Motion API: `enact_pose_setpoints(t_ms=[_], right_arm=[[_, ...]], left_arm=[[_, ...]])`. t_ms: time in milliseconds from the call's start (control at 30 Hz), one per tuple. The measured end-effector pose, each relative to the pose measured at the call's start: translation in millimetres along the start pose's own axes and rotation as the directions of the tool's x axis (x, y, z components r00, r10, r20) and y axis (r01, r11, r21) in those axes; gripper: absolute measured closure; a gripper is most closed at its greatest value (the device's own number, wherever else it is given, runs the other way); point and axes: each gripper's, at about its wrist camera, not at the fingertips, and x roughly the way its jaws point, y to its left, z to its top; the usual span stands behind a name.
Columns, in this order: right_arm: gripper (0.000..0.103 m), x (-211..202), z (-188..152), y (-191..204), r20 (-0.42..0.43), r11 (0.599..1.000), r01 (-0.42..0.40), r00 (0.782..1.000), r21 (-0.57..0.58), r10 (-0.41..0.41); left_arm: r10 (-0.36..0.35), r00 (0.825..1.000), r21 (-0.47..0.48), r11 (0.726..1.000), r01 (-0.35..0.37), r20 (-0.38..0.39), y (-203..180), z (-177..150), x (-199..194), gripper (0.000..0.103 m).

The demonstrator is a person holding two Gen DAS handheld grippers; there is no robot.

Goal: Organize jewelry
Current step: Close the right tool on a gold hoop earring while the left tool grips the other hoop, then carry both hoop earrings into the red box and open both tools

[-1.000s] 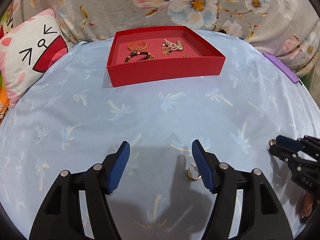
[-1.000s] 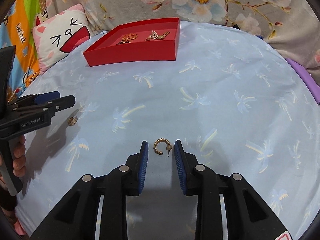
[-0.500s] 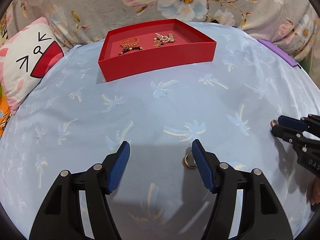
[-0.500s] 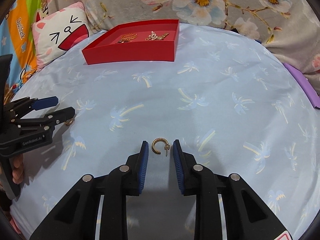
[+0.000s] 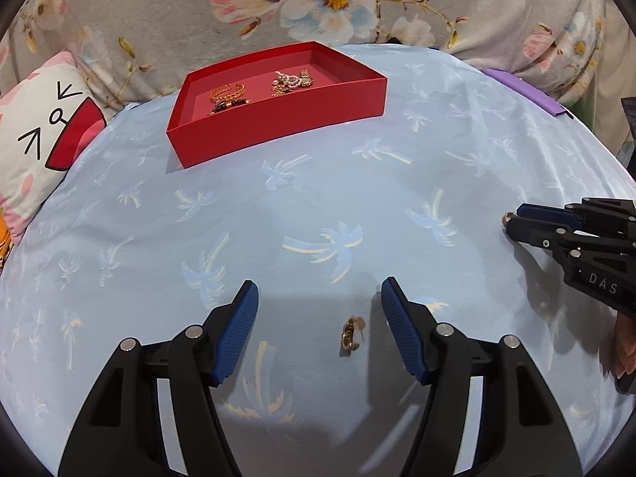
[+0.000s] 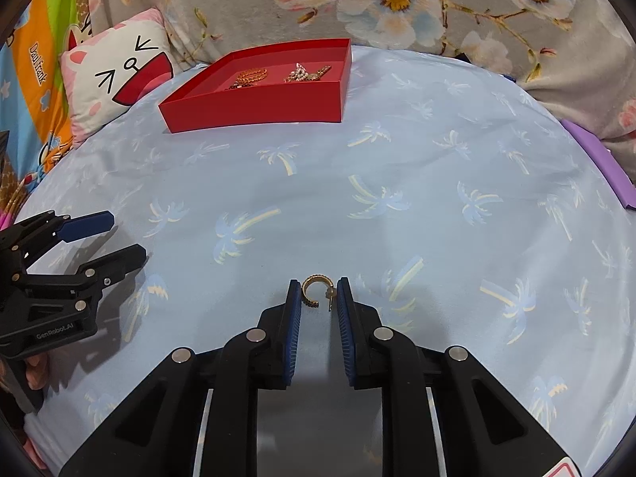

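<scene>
A red tray (image 5: 278, 127) holding gold bracelets and a pearl piece sits at the far side of the blue palm-print cloth; it also shows in the right wrist view (image 6: 254, 107). My left gripper (image 5: 318, 298) is open wide, with a small gold hoop earring (image 5: 349, 334) lying on the cloth between its fingers, nearer the right one. My right gripper (image 6: 318, 292) is narrowly open around a second gold hoop earring (image 6: 315, 290) on the cloth, pads close on both sides but not touching. The right gripper shows in the left wrist view (image 5: 512, 222).
A white cat-face pillow (image 5: 35, 139) lies at the left, a floral blanket (image 5: 338, 0) behind the tray, and a purple item (image 5: 524, 91) at the far right edge. The left gripper (image 6: 115, 238) shows at the left of the right wrist view.
My right gripper's jaws have narrowed around its hoop earring. My left gripper has moved forward so its earring now lies deeper between the open fingers.
</scene>
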Motion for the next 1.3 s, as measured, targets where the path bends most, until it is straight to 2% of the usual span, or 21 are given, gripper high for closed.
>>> enact_pose_setpoints(t_ms=[433,600,967,1300], right_arm=[[0.086,-0.3,0.2,-1.8,-0.002,1.0,-0.01,1.0,0.009,0.01],[0.086,-0.2,0.6,-2.4,-0.003,1.0,-0.013,1.0,0.011,0.013],[0.086,-0.6,-0.3,-2.5,-0.004,1.0,-0.018,1.0,0.016,0.018],[0.086,-2.4,0.3,-5.9,0.007,0.999,-0.019,1.0,0.028,0.019]], left_arm=[[-0.055,0.998,0.043,0.998,0.055,0.005,-14.5,-10.1,-10.1,0.044],[-0.081,0.996,0.043,0.996,0.082,-0.021,-15.3,-12.2,-7.2,0.06],[-0.086,0.996,0.042,0.995,0.086,-0.019,-13.6,-12.4,-6.4,0.085],[-0.09,0.996,0.053,0.994,0.09,-0.009,-17.4,-12.8,-8.5,0.086]])
